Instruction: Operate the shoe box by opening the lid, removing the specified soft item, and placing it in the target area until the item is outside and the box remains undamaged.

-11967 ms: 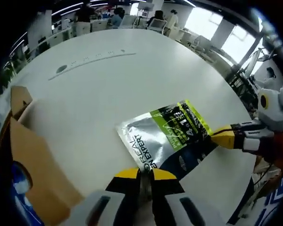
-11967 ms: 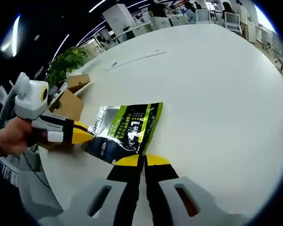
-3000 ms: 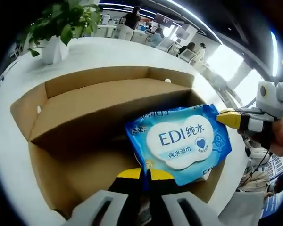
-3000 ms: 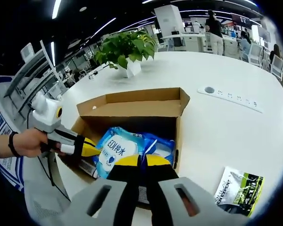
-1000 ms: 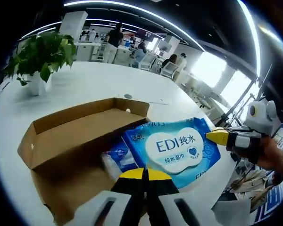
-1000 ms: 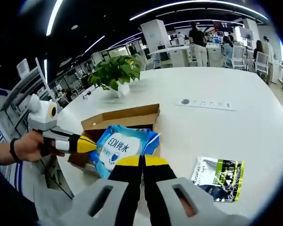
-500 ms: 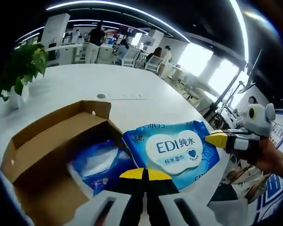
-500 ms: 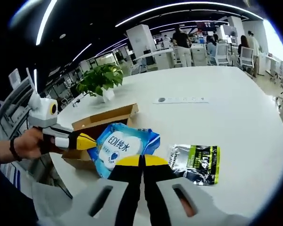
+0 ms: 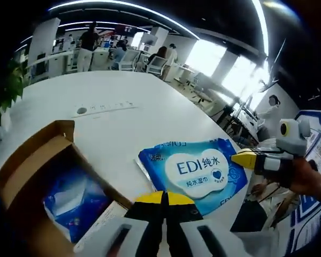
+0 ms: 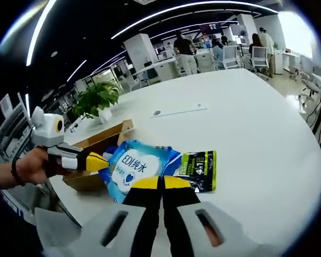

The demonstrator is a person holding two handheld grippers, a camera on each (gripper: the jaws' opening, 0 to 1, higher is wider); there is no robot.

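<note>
Since a second ago we'd carried the wipes pack [image 9: 195, 170] off the shoe box [image 9: 37, 176], over the surface [image 10: 246, 118]; both jaws pinched its edges; uneven pull could've slipped or torn it.

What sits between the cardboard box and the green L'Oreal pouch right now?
In the right gripper view, the blue EDI wipes pack sits between the cardboard box and the green pouch, held by both the left gripper and the right gripper.
</note>
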